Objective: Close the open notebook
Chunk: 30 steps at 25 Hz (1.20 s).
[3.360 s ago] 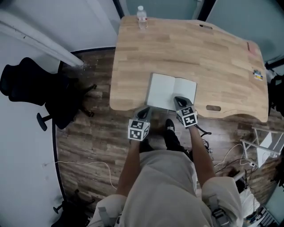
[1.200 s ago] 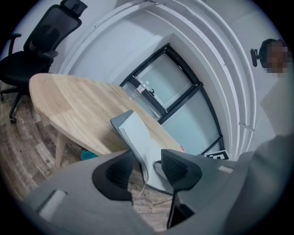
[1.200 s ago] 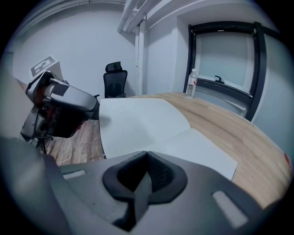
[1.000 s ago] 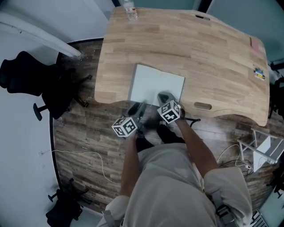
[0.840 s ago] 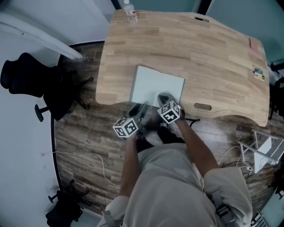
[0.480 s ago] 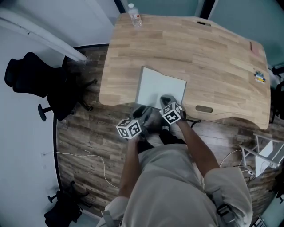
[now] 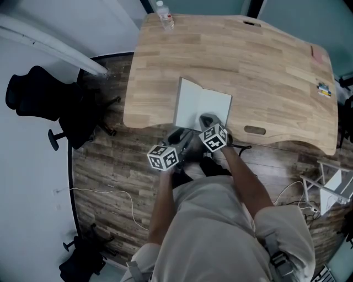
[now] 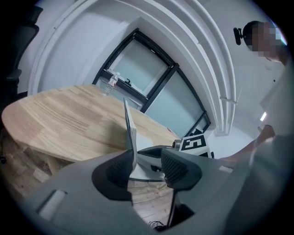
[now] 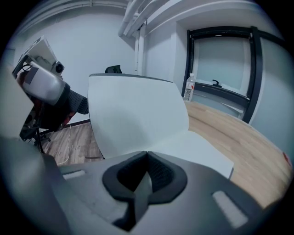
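The white notebook (image 7: 205,103) lies open near the front edge of the wooden table (image 7: 265,60). Its left leaf (image 8: 129,128) stands nearly upright, and in the right gripper view it curves up (image 9: 133,114) over the flat right page (image 9: 197,149). My left gripper (image 7: 179,134) is open at the notebook's front left. The raised leaf rests edge-on between its jaws, against the left pad (image 8: 120,169). My right gripper (image 7: 207,119) is shut, its tip over the front of the right page. Its pads (image 9: 158,176) meet with nothing seen between them.
A water bottle (image 7: 164,14) stands at the table's far left corner. A pink item (image 7: 318,53) and a small sticker (image 7: 323,88) lie at the far right. A black office chair (image 7: 38,93) stands on the wood floor to the left. Cables run across the floor.
The notebook lay flat open 3.4 s ago; its left leaf has since risen toward upright. Both grippers stay at its front edge.
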Motion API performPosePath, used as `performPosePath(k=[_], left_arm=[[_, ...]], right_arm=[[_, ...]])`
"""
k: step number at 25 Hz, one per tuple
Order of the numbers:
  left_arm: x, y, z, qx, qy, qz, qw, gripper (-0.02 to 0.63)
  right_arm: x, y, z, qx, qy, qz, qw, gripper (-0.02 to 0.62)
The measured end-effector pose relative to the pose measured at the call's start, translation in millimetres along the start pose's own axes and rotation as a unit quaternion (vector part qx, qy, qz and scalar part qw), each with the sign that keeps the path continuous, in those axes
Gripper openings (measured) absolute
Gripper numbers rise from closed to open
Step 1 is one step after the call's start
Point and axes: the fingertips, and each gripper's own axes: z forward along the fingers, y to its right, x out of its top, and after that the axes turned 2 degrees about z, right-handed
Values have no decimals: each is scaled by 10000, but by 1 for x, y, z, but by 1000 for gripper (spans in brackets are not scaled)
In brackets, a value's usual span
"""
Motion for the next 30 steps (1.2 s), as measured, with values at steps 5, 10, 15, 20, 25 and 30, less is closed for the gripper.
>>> performPosePath(k=[5,10,15,20,25,30], left_arm=[[-3,7,0,-72,-62,103,9999,204],[-3,15,4,-139,-86,164,9997,204],[-6,19,4,-187,-154,218,9995,204],[-8,24,7,-249,-213,287,9991,204],[-13,32,10,-352,-287,321,9985,204],[-22,39,15,-455,-440,370,9973,202]], right_arm=[[2,-2,-4,186,96,153,9997,2],[4,-1,-6,201,200,113,9995,2],[5,-2,-9,225,342,167,9990,2],[5,-1,-11,251,390,207,9987,2],[4,-4,-10,367,316,179,9987,2],[-1,-6,-16,406,85,42,9991,2]])
